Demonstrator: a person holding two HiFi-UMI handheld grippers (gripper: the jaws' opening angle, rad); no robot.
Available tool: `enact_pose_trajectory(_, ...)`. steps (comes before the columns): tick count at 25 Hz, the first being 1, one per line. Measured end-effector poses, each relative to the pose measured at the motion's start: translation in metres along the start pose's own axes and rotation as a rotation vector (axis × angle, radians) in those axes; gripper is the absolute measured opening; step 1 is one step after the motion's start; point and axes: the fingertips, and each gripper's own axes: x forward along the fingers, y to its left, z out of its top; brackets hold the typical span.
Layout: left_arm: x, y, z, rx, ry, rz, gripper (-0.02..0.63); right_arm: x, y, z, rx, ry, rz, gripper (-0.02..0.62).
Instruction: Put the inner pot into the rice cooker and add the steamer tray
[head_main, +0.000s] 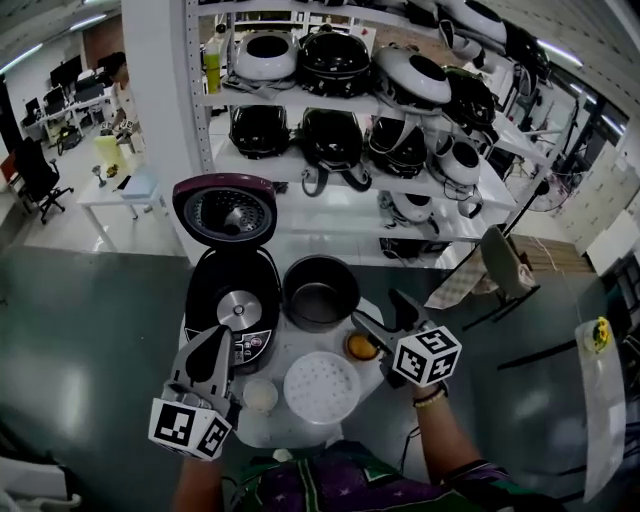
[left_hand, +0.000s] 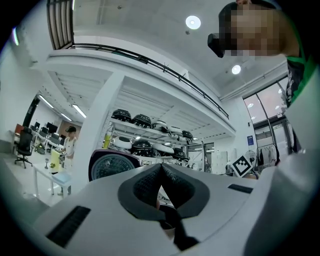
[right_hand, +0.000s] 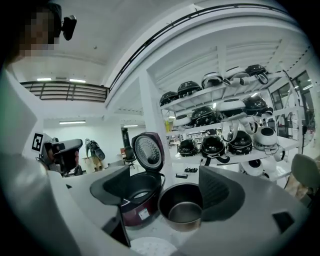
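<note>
On a small round white table (head_main: 276, 352) a dark maroon rice cooker (head_main: 232, 296) stands with its lid (head_main: 224, 208) raised and its cavity empty. The dark inner pot (head_main: 320, 291) sits just right of it. A white perforated steamer tray (head_main: 321, 387) lies at the table's front. My right gripper (head_main: 385, 312) is open above the table, just right of the pot, holding nothing. In the right gripper view the right gripper (right_hand: 167, 192) frames the inner pot (right_hand: 183, 207), with the rice cooker (right_hand: 136, 196) to the left. My left gripper (head_main: 217, 342) is shut and empty over the cooker's front panel. In the left gripper view the left gripper (left_hand: 161, 172) points level past the lid (left_hand: 107, 165).
A small orange bowl (head_main: 361, 346) sits between pot and tray, and a small cup (head_main: 260, 395) at the front left. White shelves (head_main: 350, 140) full of rice cookers stand behind the table. A chair (head_main: 503, 264) is at the right, a white desk (head_main: 122, 192) at the far left.
</note>
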Motion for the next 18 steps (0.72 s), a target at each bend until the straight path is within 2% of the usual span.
enact_pose_trajectory(8, 0.039, -0.004, -0.026, -0.007, 0.034, 0.116, 0.021, 0.05, -0.061, -0.015, -0.021, 0.093, 0.083, 0.416)
enact_pose_trajectory(12, 0.053, -0.007, -0.032, 0.001, 0.055, 0.166, 0.021, 0.071, -0.077, -0.024, -0.011, 0.135, 0.14, 0.416)
enact_pose_trajectory(18, 0.064, -0.011, -0.037, 0.015, 0.066, 0.248, 0.021, 0.105, -0.105, -0.051, -0.044, 0.207, 0.183, 0.416)
